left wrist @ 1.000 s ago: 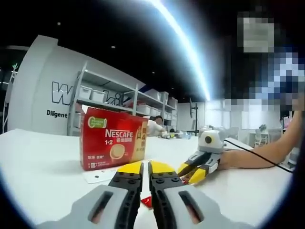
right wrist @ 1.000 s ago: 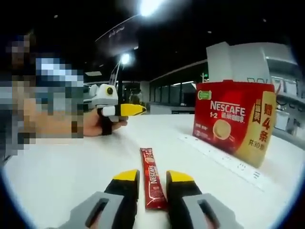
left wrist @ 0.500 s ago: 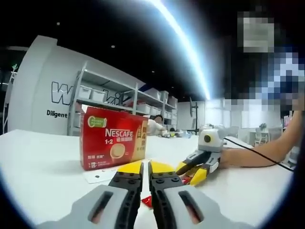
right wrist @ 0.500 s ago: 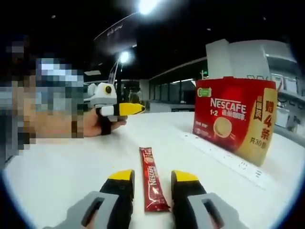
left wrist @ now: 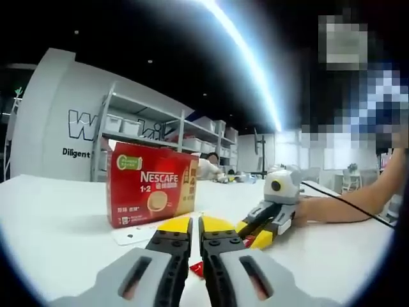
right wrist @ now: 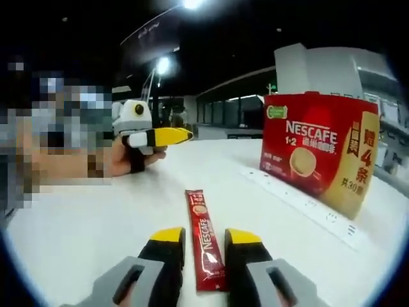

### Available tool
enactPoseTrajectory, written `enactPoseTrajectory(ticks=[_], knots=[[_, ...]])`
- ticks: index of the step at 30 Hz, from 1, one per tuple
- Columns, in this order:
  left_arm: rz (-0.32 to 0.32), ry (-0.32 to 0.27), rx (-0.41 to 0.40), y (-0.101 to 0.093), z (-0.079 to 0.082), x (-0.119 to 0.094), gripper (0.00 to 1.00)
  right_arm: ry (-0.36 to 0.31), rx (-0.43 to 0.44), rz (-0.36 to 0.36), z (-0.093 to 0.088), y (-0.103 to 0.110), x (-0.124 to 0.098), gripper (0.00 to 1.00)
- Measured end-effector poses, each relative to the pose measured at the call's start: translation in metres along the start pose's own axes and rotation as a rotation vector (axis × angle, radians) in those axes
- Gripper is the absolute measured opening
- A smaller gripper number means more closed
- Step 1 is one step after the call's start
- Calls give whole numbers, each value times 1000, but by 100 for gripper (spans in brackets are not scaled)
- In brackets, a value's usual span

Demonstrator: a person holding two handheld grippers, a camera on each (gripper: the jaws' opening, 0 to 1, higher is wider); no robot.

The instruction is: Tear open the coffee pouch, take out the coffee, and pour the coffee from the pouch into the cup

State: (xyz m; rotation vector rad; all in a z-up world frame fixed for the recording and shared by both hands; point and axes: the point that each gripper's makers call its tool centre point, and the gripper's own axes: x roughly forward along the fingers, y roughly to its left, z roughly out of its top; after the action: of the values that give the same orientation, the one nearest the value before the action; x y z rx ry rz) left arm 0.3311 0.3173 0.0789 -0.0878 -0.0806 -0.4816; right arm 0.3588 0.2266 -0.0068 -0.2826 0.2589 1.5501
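Right now the coffee pouch (right wrist: 206,238) lies flat on the white counter (right wrist: 83,224), directly between the two yellow-tipped jaws of the right gripper (right wrist: 206,238) — its near end sits in the gap, its far end reaches out ahead of the tips. Its long axis runs almost along the jaws' own line, leaning a little to the left at the far end. Those jaws stand parted, one on each side of the pouch, not visibly pinching it. That puts the right gripper nearer by far; a plain close looks enough to catch the pouch across its narrow width.

In its own view the left gripper (left wrist: 194,222) has its jaws pressed together on nothing, well apart from the pouch — the red Nescafé box (left wrist: 151,185) stands ahead-left of them.
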Motion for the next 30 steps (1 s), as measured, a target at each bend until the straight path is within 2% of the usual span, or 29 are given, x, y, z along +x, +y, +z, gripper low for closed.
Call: enactPoseTrajectory(ticks=[2, 4, 10, 14, 21, 30], knots=[[0, 3, 2, 0, 0, 0, 7, 18, -9, 0, -3, 1, 1, 25], [0, 4, 5, 0, -1, 0, 7, 18, -11, -1, -3, 1, 1, 19], [0, 6, 6, 1, -1, 1, 7, 13, 5, 5, -2, 1, -2, 16], [2, 4, 5, 1, -1, 1, 7, -1, 8, -3, -1, 1, -4, 14], [5, -2, -1, 2, 0, 1, 7, -73, 45, -21, 9, -5, -12, 13], [6, -1, -1, 2, -1, 1, 7, -86, 66, -25, 10, -4, -13, 13]])
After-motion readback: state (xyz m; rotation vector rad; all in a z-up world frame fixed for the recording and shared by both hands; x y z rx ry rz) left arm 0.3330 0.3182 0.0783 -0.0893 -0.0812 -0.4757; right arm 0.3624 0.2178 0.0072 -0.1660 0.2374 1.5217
